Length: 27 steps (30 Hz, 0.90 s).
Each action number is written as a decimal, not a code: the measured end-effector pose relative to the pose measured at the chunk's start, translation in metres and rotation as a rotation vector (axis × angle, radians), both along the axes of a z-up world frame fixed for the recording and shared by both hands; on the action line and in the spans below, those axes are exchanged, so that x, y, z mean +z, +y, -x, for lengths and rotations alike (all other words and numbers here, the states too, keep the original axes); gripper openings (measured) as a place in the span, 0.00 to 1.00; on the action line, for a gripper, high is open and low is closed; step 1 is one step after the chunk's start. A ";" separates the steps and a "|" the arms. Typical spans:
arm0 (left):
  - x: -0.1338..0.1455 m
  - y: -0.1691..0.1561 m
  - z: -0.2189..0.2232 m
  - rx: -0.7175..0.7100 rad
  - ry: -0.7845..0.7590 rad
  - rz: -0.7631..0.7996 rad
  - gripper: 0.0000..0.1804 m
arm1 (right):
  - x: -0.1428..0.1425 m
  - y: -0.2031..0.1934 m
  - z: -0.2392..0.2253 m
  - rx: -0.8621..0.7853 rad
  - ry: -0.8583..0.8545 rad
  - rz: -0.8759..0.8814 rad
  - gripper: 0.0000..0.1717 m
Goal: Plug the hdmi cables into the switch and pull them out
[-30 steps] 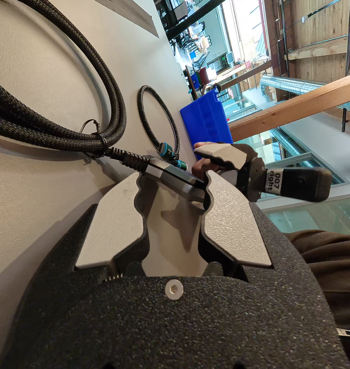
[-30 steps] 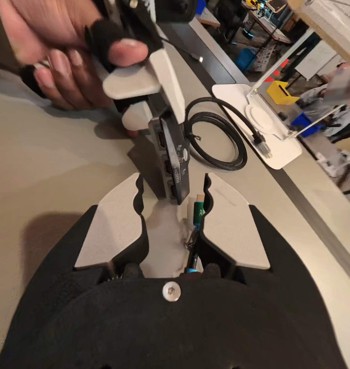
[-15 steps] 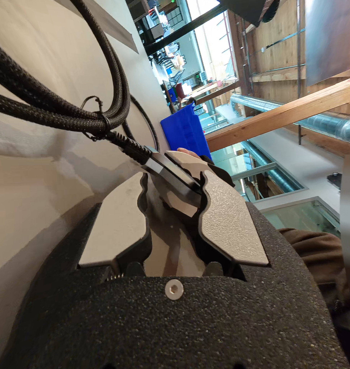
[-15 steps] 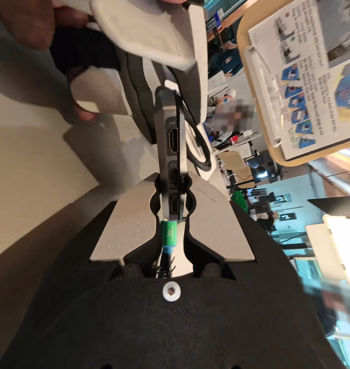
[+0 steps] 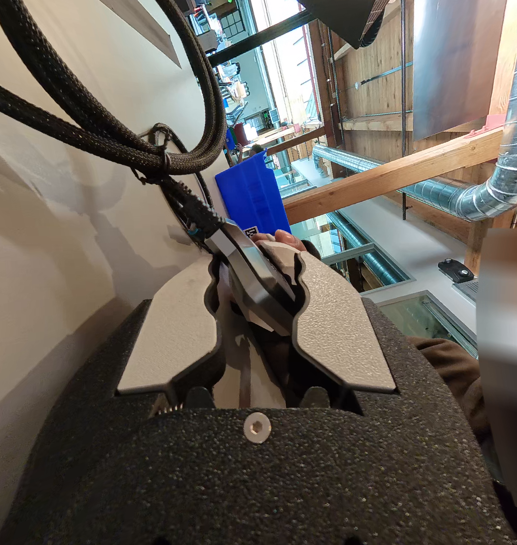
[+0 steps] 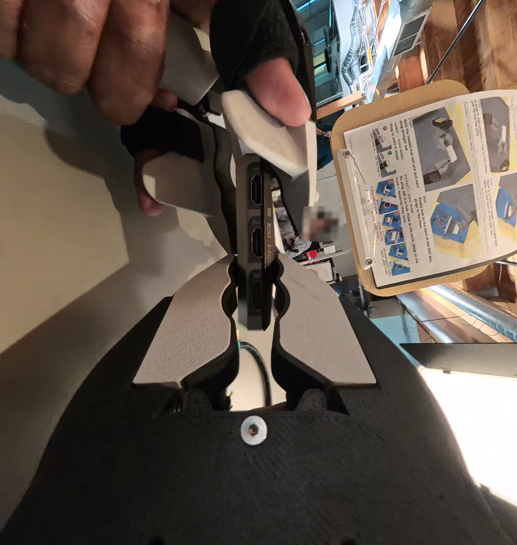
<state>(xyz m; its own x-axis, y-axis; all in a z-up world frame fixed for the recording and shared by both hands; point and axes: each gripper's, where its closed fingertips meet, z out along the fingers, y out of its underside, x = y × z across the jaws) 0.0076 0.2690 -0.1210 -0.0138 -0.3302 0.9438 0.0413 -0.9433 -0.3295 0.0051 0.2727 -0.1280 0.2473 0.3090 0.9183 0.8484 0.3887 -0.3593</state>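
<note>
Both grippers clamp one grey hub (image 6: pixel 252 265): right gripper (image 6: pixel 254 283) on its port end, newly clenched, left gripper (image 5: pixel 254 280) across its cable end, hub now raised off the table (image 6: pixel 45 236).

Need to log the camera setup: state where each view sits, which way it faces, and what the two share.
Left wrist view: on the left tongs, facing the grey hub, braided cable, blue bin; a brown sleeve shows.
Right wrist view: on the right tongs, clamping the hub; a hand shows.
Shared: the hub, the beige table.
</note>
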 end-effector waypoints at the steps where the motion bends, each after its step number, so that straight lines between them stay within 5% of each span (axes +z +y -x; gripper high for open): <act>1: 0.001 0.000 0.000 -0.001 -0.006 0.002 0.27 | 0.002 -0.001 0.000 0.005 -0.011 -0.018 0.12; 9: -0.001 0.000 0.002 0.001 0.010 -0.013 0.21 | 0.005 -0.003 -0.002 0.029 -0.069 -0.074 0.12; 16: 0.003 0.021 0.013 0.155 -0.026 -0.009 0.15 | 0.018 0.011 -0.018 -0.112 0.075 -0.078 0.16; 21: 0.020 0.041 0.030 0.314 -0.119 -0.071 0.15 | 0.025 0.016 -0.030 -0.176 0.378 0.129 0.20; 27: 0.039 0.042 0.025 0.403 -0.147 -0.223 0.15 | 0.033 0.013 -0.021 -0.095 0.945 0.565 0.21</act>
<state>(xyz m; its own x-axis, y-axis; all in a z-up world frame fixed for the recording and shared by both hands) -0.0176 0.3110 -0.0820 0.0292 -0.5311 0.8468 0.4506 -0.7492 -0.4854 0.0262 0.2860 -0.0951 0.8197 0.5672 0.0796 0.1560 -0.0874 -0.9839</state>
